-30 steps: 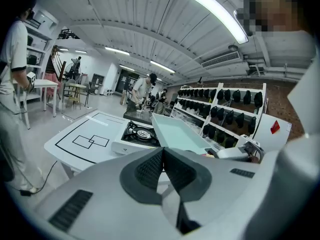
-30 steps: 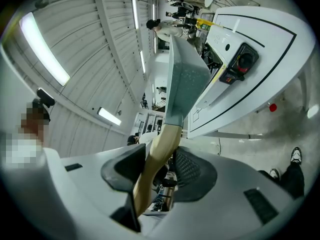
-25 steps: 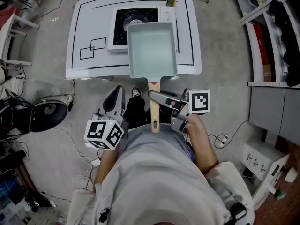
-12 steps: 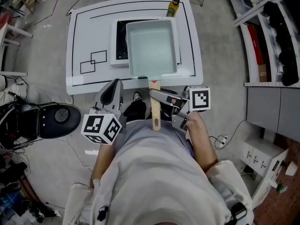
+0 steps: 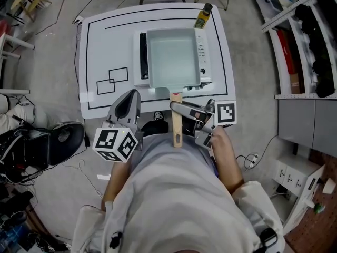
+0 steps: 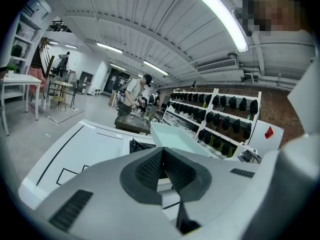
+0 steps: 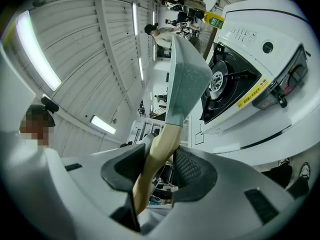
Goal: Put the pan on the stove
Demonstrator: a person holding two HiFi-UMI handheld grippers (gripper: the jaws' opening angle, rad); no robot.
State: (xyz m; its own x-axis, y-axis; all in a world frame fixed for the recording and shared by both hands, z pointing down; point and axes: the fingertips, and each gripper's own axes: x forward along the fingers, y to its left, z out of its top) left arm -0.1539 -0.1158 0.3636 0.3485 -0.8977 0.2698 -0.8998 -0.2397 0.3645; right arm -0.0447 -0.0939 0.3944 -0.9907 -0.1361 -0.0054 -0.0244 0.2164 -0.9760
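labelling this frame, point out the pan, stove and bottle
pan point(image 5: 172, 57), head view, its pale inside floor.
stove point(image 5: 203, 51), head view, its white control strip.
bottle point(image 5: 202, 18), head view, its yellow body.

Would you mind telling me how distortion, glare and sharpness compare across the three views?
Head view: evenly lit and sharp, little bending, no glare on the pan. Left gripper view: strong fisheye, black corners, the ceiling light strip blown out. Right gripper view: same fisheye, scene tilted, the pan's wooden handle slightly soft close to the lens.
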